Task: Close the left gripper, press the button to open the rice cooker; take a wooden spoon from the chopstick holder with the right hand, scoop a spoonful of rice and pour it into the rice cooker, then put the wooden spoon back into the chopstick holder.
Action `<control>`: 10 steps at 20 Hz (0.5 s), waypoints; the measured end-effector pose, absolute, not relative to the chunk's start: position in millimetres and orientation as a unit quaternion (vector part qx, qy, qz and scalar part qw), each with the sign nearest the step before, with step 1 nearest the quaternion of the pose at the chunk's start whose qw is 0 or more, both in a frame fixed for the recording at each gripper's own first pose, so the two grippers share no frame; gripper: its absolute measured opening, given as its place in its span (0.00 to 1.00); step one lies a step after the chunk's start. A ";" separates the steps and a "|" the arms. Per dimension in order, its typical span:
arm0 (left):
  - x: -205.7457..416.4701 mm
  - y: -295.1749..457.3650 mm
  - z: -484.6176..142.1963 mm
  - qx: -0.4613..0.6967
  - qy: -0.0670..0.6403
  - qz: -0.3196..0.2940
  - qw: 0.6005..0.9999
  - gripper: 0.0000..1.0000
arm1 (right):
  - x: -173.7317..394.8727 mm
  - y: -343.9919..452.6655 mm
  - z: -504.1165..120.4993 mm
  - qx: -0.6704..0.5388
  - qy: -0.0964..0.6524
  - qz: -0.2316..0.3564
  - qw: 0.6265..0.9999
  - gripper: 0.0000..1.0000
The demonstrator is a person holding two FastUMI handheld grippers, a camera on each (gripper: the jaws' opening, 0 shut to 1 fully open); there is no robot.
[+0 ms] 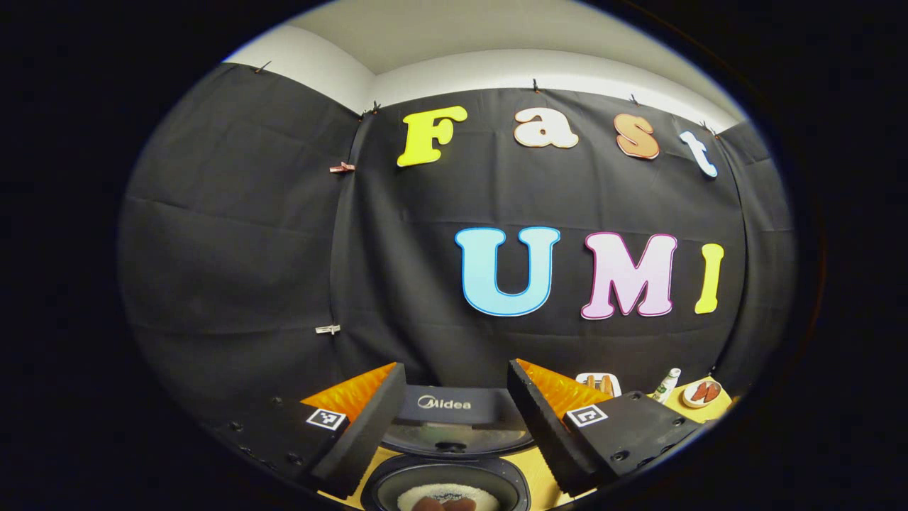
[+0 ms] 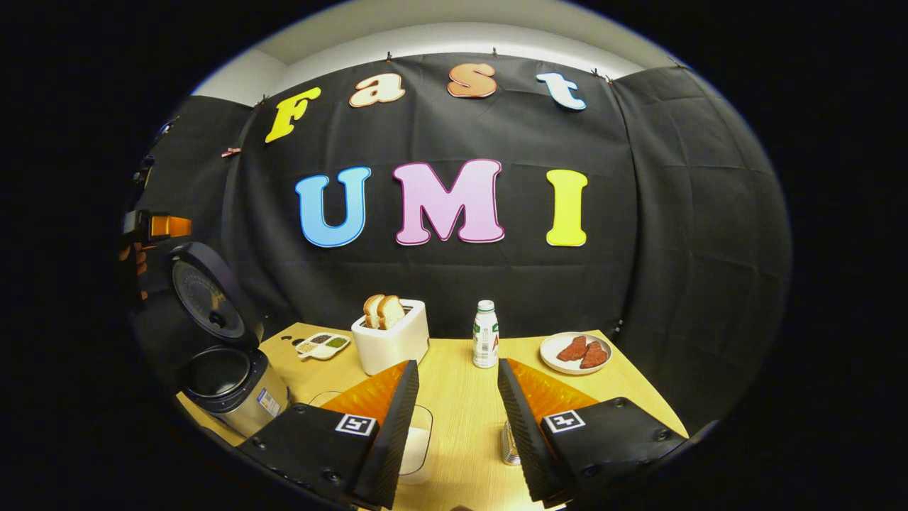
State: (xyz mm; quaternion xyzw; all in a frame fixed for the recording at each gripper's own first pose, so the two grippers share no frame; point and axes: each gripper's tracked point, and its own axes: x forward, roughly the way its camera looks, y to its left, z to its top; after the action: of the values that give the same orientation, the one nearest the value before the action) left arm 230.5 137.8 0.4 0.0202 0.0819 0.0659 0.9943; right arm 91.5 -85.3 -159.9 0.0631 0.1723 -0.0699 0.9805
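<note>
With the rice cooker [image 2: 230, 369] lid raised, I see the inner pot open in both views; in the left gripper view rice [image 1: 447, 495] lies in the pot directly below my left gripper [image 1: 454, 419], whose jaws stand wide apart and hold nothing. My right gripper [image 2: 457, 426] is likewise wide open and empty above the wooden table [image 2: 461, 397]. Between its fingers sit a clear container [image 2: 415, 440] of white rice and a metal holder [image 2: 509, 443], partly hidden. Toaster [image 2: 390, 341], bottle [image 2: 485, 333] and plate [image 2: 574, 353] stand farther back.
</note>
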 end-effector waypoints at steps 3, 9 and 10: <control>244.5 140.3 -13.6 0.021 0.108 0.059 0.992 0.97 | 90.0 -82.6 -160.9 0.061 0.176 -0.072 0.980 0.71; 242.6 139.4 -19.0 0.032 0.130 0.040 0.990 0.99 | 90.4 -81.3 -155.6 0.072 0.169 -0.074 0.980 0.71; 239.4 138.7 -16.7 0.027 0.125 0.036 0.991 0.99 | 91.1 -80.9 -155.6 0.077 0.170 -0.073 0.980 0.70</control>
State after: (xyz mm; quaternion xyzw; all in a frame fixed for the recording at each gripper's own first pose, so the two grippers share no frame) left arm 239.4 138.7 -16.7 0.0270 0.1247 0.0362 0.9912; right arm 91.1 -80.9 -155.6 0.0765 0.1698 -0.0735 0.9798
